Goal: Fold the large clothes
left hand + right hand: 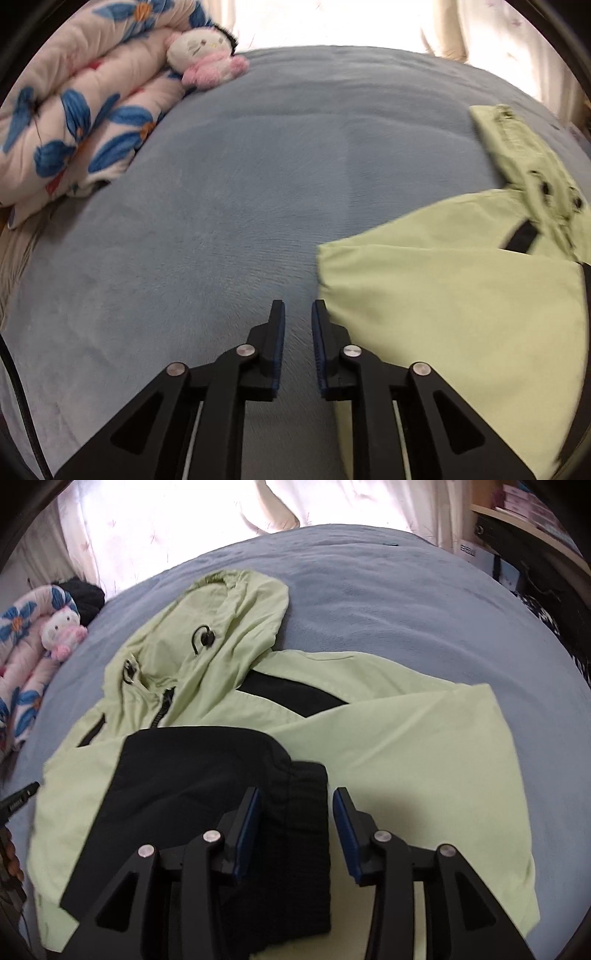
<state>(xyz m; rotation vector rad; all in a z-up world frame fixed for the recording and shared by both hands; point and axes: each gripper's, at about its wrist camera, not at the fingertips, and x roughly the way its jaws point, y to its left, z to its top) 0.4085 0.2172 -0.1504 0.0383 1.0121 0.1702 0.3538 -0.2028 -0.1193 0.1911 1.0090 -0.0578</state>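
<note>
A light green jacket lies flat in the middle of the blue bed, its hood toward the far edge. The right gripper hangs with fingers apart over the black cuff, holding nothing. The left gripper, fingers a little apart and empty, is just beside the jacket's edge.

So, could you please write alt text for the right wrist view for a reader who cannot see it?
A light green hooded jacket lies spread on a blue-grey bed cover, with a black sleeve cuff folded across its front. The open right gripper hovers just above that cuff. A pink plush toy sits on a floral quilt at far left.
</note>
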